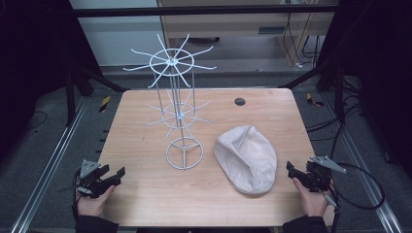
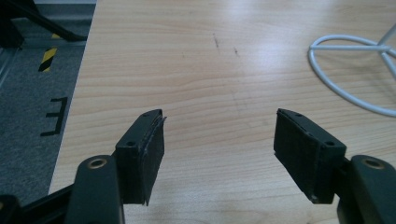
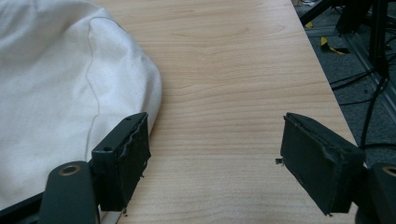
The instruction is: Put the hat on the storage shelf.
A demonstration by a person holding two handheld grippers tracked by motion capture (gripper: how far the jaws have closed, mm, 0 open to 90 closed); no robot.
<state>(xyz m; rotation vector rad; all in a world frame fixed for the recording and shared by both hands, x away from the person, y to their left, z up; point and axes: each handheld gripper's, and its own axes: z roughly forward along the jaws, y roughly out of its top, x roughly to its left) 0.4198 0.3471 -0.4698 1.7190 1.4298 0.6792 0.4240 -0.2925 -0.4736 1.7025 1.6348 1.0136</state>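
Wooden worktop (image 1: 145, 194), seen from the person's side. Pale cloth cap (image 1: 246, 158) lies flat on the right half of the worktop, nearer the near edge than the far edge, its rounded end reaching toward the near right corner. White wire rack (image 1: 177, 111) stands upright at mid-worktop, ring base on the wood just left of the cap, not touching it; two tiers of spokes above. Small dark round hole (image 1: 239, 101) in the worktop near the far edge, right of centre. Right gripper (image 1: 295, 171) sits at the right edge near the near right corner, held in the person's right hand (image 1: 312, 200), jaws pointing inward toward the cap. Jaws stand wide apart with nothing between them but bare wood. In the right gripper view the cap (image 3: 60, 93) lies to the left; its hem comes up just beside the left jaw, and whether cloth and jaw touch cannot be told. Cap is outside the gap, not gripped. Left gripper (image 1: 112, 175) sits at the left edge near the near left corner, in the left hand (image 1: 92, 204), well apart from the cap with the rack base between them. Its jaws are also spread wide and hold nothing; the left gripper view shows bare wood between them and part of the rack's ring base (image 2: 348, 70) at upper right, well clear of the jaws.
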